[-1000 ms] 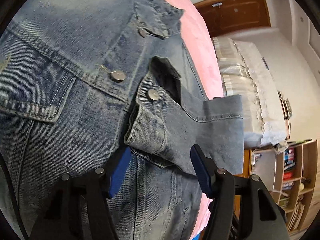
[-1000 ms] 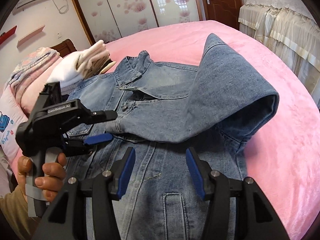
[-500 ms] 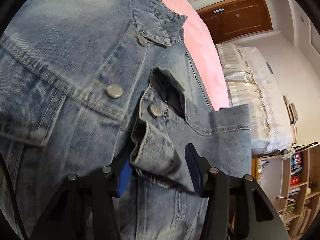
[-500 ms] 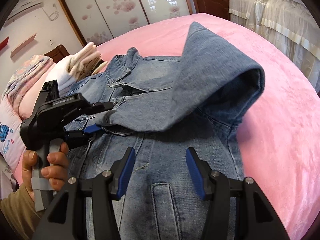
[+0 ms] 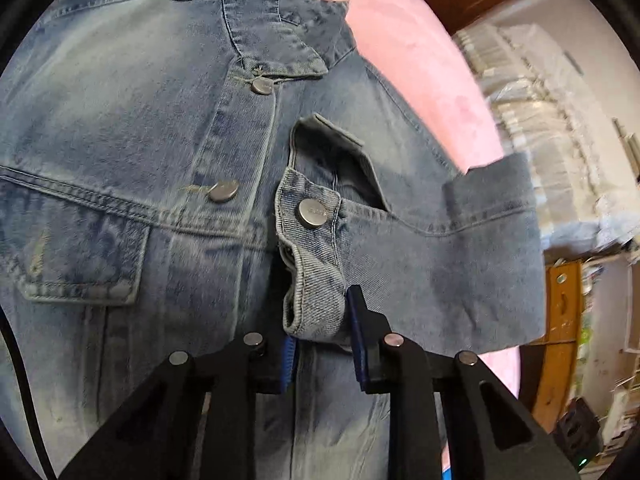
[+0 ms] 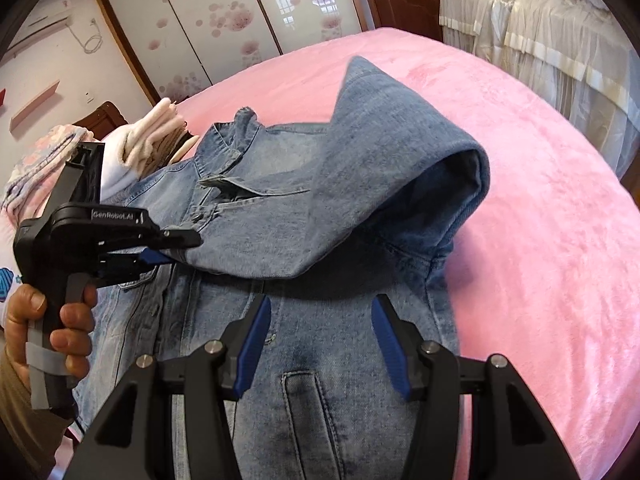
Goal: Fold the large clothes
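I see the denim jacket (image 6: 320, 240) spread on the pink bed cover (image 6: 540, 240), wardrobe doors (image 6: 240, 20) at eleven o'clock, my left gripper (image 5: 320, 328) just closed on the sleeve cuff (image 5: 316, 280), my right gripper (image 6: 320, 344) hovering open above the hem

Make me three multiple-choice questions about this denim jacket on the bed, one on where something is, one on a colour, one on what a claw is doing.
1. Where does the folded sleeve lie?
A. across the jacket's front
B. off the bed's edge
C. under the jacket

2. What colour is the bedspread?
A. green
B. pink
C. white

3. What is the left claw doing?
A. hanging open above the collar
B. gripping a pillow
C. pinching the sleeve cuff

Answers: 1 A, the sleeve drapes over the chest; 2 B, pink surrounds the jacket; 3 C, its jaws have just been closing and the cuff sits pressed between the blue pads.
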`<state>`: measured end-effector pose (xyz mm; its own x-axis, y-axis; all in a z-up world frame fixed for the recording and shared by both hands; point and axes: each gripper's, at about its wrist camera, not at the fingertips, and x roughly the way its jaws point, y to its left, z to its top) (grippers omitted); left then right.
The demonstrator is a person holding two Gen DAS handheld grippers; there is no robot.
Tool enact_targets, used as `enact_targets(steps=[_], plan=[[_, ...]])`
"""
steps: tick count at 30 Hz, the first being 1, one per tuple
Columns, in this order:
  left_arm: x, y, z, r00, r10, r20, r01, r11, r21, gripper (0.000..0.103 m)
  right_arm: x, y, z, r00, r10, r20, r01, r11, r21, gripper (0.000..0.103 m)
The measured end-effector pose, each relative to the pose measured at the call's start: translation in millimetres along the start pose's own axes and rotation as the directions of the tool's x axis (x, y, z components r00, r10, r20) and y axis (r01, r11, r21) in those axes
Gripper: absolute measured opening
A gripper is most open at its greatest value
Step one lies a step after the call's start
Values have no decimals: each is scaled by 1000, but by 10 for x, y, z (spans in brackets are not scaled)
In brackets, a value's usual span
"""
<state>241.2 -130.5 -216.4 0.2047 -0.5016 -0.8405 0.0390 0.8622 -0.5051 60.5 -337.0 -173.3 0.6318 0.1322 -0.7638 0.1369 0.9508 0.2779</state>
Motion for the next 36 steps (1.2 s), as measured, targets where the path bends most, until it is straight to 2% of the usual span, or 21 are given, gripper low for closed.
enact_targets(steps=[2, 4, 9, 12, 14, 16, 17, 18, 20, 22, 23, 25, 26, 27, 29, 30, 32, 33, 34, 35, 36], plan=[[-64, -92, -34, 999, 38, 10, -39, 999, 32, 21, 7, -14, -7, 1000, 7, -7, -7, 1000, 3, 53], [-85, -138, -26, 999, 45, 16, -46, 998, 44, 22, 1, -19, -16, 1000, 12, -7, -12, 1000, 1, 53], [-70, -61, 53, 999, 34, 2, -34, 999, -11, 24, -23, -8, -27, 1000, 18, -2, -18, 1000, -7, 53], [-222, -84, 95, 997, 38, 73, -39, 999, 10, 18, -12, -6, -25, 1000, -8, 0, 8, 1000, -18, 53], [-393, -183, 151, 988, 50, 149, -59, 997, 55, 18, 12, -16, -12, 999, -35, -2, 35, 999, -26, 53], [-645, -285, 213, 967, 42, 251, -67, 993, 94, 17, 39, -61, 6, 997, -77, 1, 77, 997, -26, 53], [-782, -319, 245, 951, 41, 306, -77, 991, 106, 17, 51, -92, 20, 995, -95, 7, 95, 995, -24, 53], [-964, -333, 288, 926, 43, 375, -91, 990, 112, 17, 67, -123, 34, 994, -112, 13, 112, 993, -21, 53], [-1194, -269, 355, 887, 43, 459, -99, 990, 98, 17, 115, -174, 78, 991, -131, 18, 132, 991, -14, 53], [-1352, -113, 409, 857, 49, 513, -99, 992, 71, 17, 217, -212, 153, 987, -160, 25, 161, 987, -17, 53], [-1380, -48, 417, 849, 45, 526, -91, 994, 62, 17, 270, -204, 185, 985, -171, 24, 172, 985, -23, 53], [-1405, 278, 404, 820, 26, 572, -51, 998, 27, 17, 405, -178, 249, 980, -200, 13, 201, 979, -47, 53], [-1358, 434, 386, 822, 38, 568, -48, 999, 3, 18, 438, -165, 267, 981, -194, 8, 194, 980, -50, 53], [-1269, 549, 371, 834, 55, 550, -54, 998, -18, 18, 465, -140, 277, 980, -199, 1, 199, 978, -55, 53], [-1040, 864, 351, 875, 84, 477, -56, 996, -72, 19, 495, -81, 258, 972, -236, -5, 235, 968, -87, 53], [-865, 1058, 292, 907, 95, 410, -54, 993, -109, 20, 510, -56, 235, 966, -258, -7, 255, 961, -108, 53], [-624, 1302, 191, 948, 121, 293, -75, 984, -163, 22, 524, -33, 191, 958, -286, -11, 282, 949, -138, 53], [-580, 1371, 124, 957, 93, 274, -49, 985, -165, 24, 530, -38, 160, 955, -297, -23, 290, 945, -152, 53], [-603, 1387, 51, 957, 67, 282, -25, 988, -152, 25, 526, -51, 138, 954, -297, -36, 288, 945, -157, 53], [-620, 1355, 12, 958, 58, 279, -19, 990, -138, 32, 513, -66, 118, 954, -294, -50, 283, 946, -159, 53], [-669, 1325, 1, 964, 46, 262, -16, 993, -117, 45, 486, -93, 103, 955, -291, -63, 278, 947, -158, 53]])
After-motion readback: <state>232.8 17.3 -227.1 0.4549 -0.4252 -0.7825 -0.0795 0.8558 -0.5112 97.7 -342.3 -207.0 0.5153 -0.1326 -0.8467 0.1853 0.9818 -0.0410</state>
